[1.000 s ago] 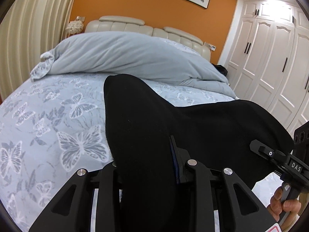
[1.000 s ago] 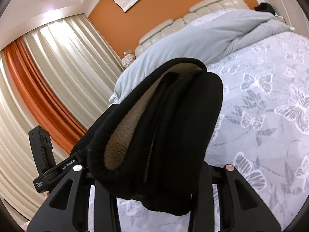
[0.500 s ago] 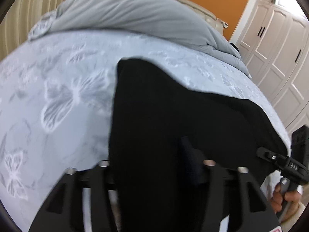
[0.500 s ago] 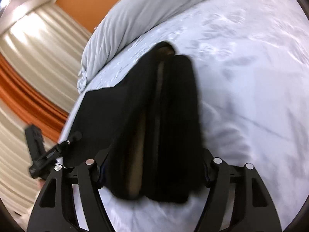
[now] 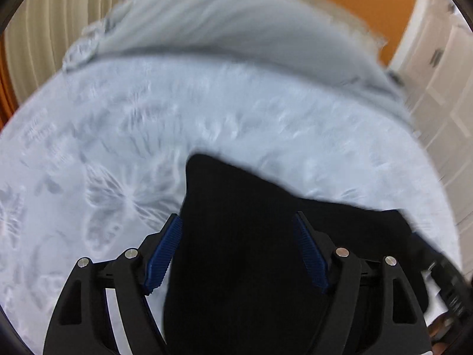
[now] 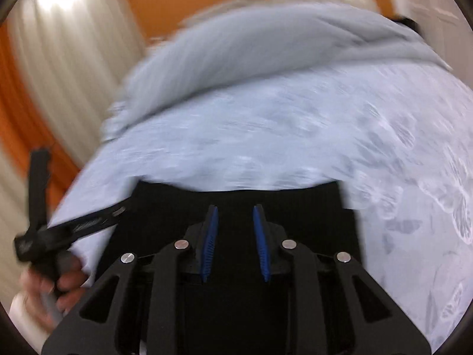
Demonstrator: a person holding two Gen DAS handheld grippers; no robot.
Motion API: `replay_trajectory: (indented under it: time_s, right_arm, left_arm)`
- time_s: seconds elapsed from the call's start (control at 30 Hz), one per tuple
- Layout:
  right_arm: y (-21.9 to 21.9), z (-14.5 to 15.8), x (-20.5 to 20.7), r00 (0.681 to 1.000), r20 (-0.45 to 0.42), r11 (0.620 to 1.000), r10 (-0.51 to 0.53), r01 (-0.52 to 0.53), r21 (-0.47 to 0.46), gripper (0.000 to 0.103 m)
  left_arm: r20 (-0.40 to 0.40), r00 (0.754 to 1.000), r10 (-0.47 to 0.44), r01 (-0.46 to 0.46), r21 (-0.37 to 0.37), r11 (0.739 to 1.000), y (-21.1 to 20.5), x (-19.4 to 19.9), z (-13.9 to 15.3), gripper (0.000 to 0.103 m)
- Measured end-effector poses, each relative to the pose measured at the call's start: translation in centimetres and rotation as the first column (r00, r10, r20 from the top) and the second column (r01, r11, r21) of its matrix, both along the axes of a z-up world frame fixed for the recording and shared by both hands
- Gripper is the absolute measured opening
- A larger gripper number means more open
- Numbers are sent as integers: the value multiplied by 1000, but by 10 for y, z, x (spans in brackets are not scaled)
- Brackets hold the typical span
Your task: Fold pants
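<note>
Between opening left jaws: pants [image 5: 242, 236], on bed [image 5: 118, 136].

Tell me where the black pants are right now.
The black pants lie on the butterfly-print bedspread at its near edge, below both grippers, with the grey duvet bunched farther back toward the headboard.

One black pants [image 5: 251, 251], two grippers — left gripper [image 5: 236, 227], right gripper [image 6: 235, 216] — one grey duvet [image 5: 236, 29], one bed [image 5: 88, 148].
</note>
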State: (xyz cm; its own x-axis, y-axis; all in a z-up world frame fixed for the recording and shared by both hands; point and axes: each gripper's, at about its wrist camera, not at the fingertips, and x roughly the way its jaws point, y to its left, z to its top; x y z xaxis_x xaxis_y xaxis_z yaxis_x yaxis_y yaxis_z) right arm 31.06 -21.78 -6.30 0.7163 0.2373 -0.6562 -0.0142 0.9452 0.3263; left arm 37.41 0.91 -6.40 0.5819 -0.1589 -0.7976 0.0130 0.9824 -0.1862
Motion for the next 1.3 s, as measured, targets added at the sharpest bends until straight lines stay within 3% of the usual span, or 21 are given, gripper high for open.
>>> replay_trajectory:
  time_s: [0.07,0.13,0.17,0.27,0.37,0.47,0.53,0.6,0.7,0.73,0.77,0.8,0.83,0.93,1.0,1.03,1.07,1.1,1.17,1.23,1.3]
  right_arm:
    - [-36,-40,16,993,-90,995,-77,82,57,0]
    - [-57,-48,9,995,-67,969,-78,91,228,0]
    - [-56,-46,10,995,-77,971,-70,86,222,0]
    - [-36,-17,-4,998,-43,992,-53,57,111,5]
    - [-24,11,-40,1000,20,998,9,-11,62,5]
    - [-20,-6,-58,998,-56,997,16,-20,-73,1]
    - [-24,-23,-57,997,-78,998,20,-24,-55,0]
    - [-25,-12,-67,997,-79,1000,-6,4,-31,1]
    - [-29,12,-92,998,-55,999,-5,3,-43,10]
    - [-30,14,-97,998,-54,998,-12,9,-56,31]
    - [-37,14,-107,998,-56,998,-36,33,-63,70]
    - [-43,11,-114,996,-54,996,-65,62,-58,86]
    - [-50,6,-117,995,-52,996,-84,82,-41,90]
    - [-57,-30,-101,987,-157,992,-14,34,124,89]
    - [-53,-46,-91,982,-190,982,-7,42,182,68]
    - [-51,-45,-91,983,-183,983,-10,43,176,55]
    - [-48,-37,-91,984,-175,983,9,24,184,36]
    - [-49,-25,-95,986,-164,980,19,15,198,33]
    - [-52,0,-111,991,-124,972,44,-14,236,30]
    - [-53,10,-127,993,-101,970,63,-37,240,30]
    - [-51,-11,-131,987,-152,987,51,-27,158,36]
  left_arm:
    - [-85,996,35,-36,-18,999,10,21,-38,78]
    - [-100,994,32,-48,-160,986,30,28,-59,83]
    - [-82,996,35,-48,-168,985,32,26,-57,83]
    - [-50,999,21,-24,-58,998,21,16,-43,76]
    - [47,999,-26,28,-45,999,21,-19,-9,73]
    - [74,994,-77,72,65,995,15,-49,-3,74]
    - [58,993,-107,95,170,981,4,-57,-19,75]
    - [77,991,-108,90,203,975,3,-60,-28,75]
    - [73,993,-95,81,167,983,11,-77,-18,75]
    - [67,993,-100,89,150,985,16,-85,-15,75]
    - [62,993,-103,93,148,985,21,-91,-14,80]
    - [52,993,-103,95,142,985,24,-100,-12,87]
    - [33,993,-110,105,116,988,29,-110,-14,87]
    - [-102,986,-132,126,-66,990,39,-116,-35,91]
    - [-177,977,-122,87,-195,977,44,-110,-56,92]
    - [-132,986,-104,78,-191,978,42,-110,-55,91]
    - [-107,987,-123,102,-188,977,38,-109,-50,66]
    - [-110,982,-151,125,-215,969,34,-108,-45,44]
    - [-100,985,-142,119,-204,972,35,-116,-19,24]
    - [-90,983,-163,139,-224,965,43,-129,0,23]
    - [-141,974,-177,144,-217,966,45,-137,-4,29]
